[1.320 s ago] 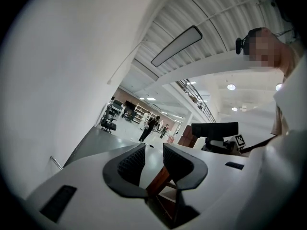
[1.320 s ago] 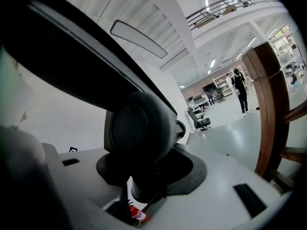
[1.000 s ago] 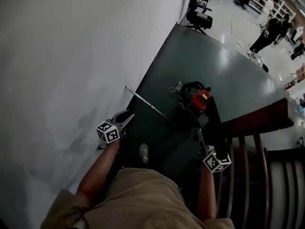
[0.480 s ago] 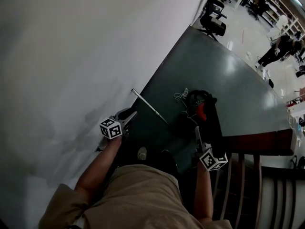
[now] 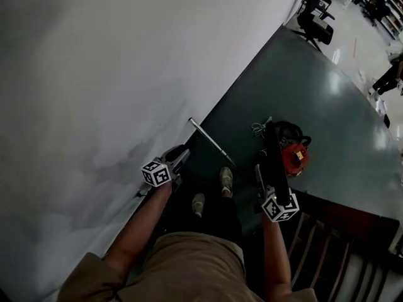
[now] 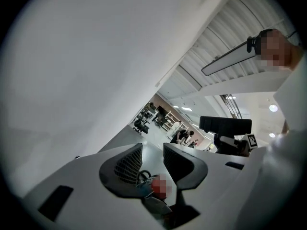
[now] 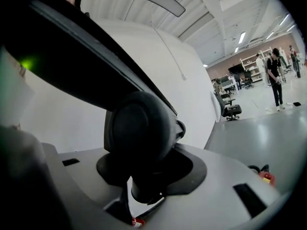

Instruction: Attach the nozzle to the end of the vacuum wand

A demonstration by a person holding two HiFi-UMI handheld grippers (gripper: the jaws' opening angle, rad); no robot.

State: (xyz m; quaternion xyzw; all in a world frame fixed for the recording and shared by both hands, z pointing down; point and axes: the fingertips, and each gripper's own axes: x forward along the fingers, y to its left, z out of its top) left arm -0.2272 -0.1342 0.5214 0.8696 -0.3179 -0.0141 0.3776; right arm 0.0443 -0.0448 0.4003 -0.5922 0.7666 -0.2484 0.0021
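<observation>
No word, number or brand could be read anywhere. The left marker cube (image 5: 156,173) and the right marker cube (image 5: 279,207) carried only black-and-white square patterns, with no letters or digits. The red vacuum body (image 5: 293,158) on the dark floor showed a pale patch that may have been a label, but it was too small to read. The shelves and ceiling fittings far off in the two gripper views bore no legible sign either.
</observation>
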